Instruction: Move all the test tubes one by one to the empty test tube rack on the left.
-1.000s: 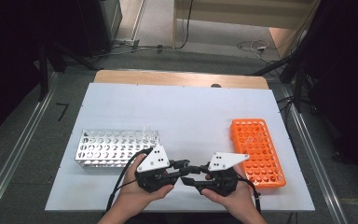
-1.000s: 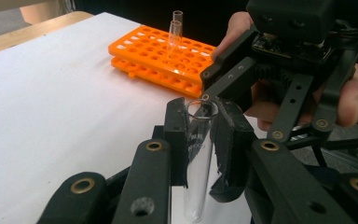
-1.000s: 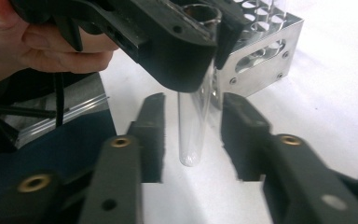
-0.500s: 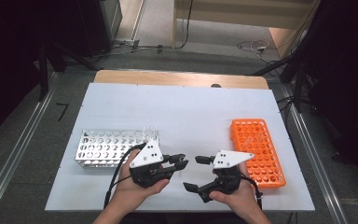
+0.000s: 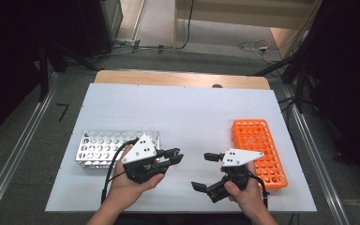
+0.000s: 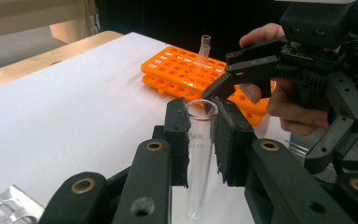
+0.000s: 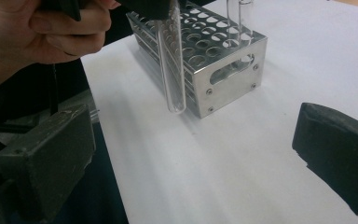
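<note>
Gripping a glass tube (image 6: pixel 199 154), the left claw (image 6: pixel 200 135) faces the gaping right claw (image 5: pixel 204 171).

Faint, unreadable print on test tube (image 6: pixel 199 154)

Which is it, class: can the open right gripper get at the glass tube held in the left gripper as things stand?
Probably yes. The right gripper is open and faces the left gripper across bare table. The glass tube hangs upright from the left jaws, its lower length exposed and nothing between.
</note>
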A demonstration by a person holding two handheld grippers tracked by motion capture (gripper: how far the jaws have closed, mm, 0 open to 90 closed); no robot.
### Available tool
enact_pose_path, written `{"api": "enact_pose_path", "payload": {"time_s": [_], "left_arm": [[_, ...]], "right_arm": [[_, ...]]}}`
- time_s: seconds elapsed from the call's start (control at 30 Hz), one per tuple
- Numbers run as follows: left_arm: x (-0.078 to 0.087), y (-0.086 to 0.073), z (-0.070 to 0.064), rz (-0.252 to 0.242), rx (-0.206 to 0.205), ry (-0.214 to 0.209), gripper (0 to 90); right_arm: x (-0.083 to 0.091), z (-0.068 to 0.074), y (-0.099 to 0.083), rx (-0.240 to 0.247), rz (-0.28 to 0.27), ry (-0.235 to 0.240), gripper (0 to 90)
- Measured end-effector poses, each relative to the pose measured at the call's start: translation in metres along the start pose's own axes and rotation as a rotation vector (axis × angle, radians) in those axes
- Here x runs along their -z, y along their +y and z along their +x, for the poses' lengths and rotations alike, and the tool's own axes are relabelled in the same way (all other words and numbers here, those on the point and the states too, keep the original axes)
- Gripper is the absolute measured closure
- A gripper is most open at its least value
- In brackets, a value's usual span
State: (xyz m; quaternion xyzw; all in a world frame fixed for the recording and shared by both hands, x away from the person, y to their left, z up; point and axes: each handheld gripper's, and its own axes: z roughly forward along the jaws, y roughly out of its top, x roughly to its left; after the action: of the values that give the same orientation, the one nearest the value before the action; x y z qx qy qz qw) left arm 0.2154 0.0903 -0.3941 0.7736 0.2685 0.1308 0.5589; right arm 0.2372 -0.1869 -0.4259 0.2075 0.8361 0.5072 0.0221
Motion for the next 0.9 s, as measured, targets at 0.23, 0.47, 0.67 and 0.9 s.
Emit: {"api": "enact_pose_path", "payload": {"time_s": [0.23,0.47,0.67,0.9], "left_arm": [[0.008,0.002,0.009,-0.016,0.010,0.030,76.3],[0.016,0.001,0.021,-0.030,0.030,0.059,76.4],[0.024,0.002,0.030,-0.034,0.028,0.095,76.4],[0.035,0.001,0.039,-0.061,0.038,0.117,76.4]], "right_arm": [[0.009,-0.007,-0.003,-0.010,-0.007,-0.030,0.0],[0.024,-0.017,-0.009,-0.025,-0.019,-0.070,0.0],[0.047,-0.030,-0.017,-0.055,-0.041,-0.123,0.0],[0.080,-0.043,-0.025,-0.065,-0.050,-0.223,0.0]]}}
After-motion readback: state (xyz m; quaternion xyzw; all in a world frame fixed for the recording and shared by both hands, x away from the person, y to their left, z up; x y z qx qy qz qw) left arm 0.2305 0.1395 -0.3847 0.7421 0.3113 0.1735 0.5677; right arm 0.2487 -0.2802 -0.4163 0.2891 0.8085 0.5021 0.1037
